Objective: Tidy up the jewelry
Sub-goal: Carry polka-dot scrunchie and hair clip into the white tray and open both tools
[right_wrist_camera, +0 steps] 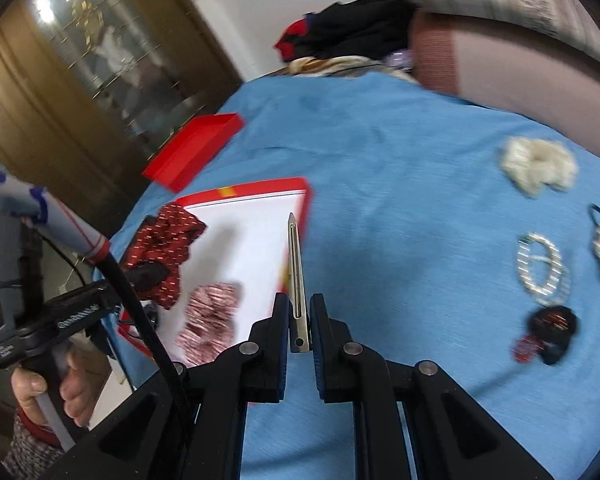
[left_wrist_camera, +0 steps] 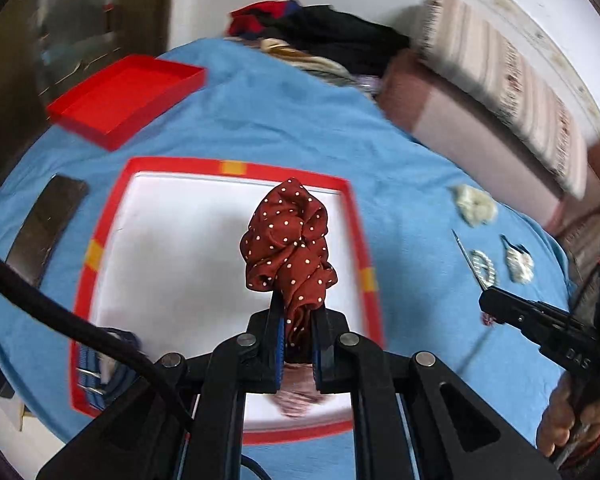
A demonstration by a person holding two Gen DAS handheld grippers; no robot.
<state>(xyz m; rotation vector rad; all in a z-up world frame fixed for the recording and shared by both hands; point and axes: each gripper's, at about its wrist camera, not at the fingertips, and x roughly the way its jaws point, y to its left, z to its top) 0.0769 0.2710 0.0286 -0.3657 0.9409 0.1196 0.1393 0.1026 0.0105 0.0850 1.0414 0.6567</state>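
Above the white floor of the red-rimmed box (left_wrist_camera: pixel 100 248), the left gripper (left_wrist_camera: pixel 298 320) has its fingers (left_wrist_camera: pixel 275 344) narrowed onto the lower end of a rust-red polka-dot scrunchie (left_wrist_camera: pixel 288 236), which rises bunched ahead of the tips. A pink patterned scrunchie (right_wrist_camera: pixel 210 322) lies in the box under that gripper. The right gripper (right_wrist_camera: pixel 300 320) pinches the base of a slim metal hair clip (right_wrist_camera: pixel 297 280) between nearly closed fingers (right_wrist_camera: pixel 320 336), the clip pointing forward over the box's right rim. On the blue cloth (right_wrist_camera: pixel 380 168) to the right lie a cream scrunchie (right_wrist_camera: pixel 538 166), a pearl hair clip (right_wrist_camera: pixel 542 270) and a dark red-and-black hair tie (right_wrist_camera: pixel 550 332). A red lid (left_wrist_camera: pixel 124 98) sits beyond the box.
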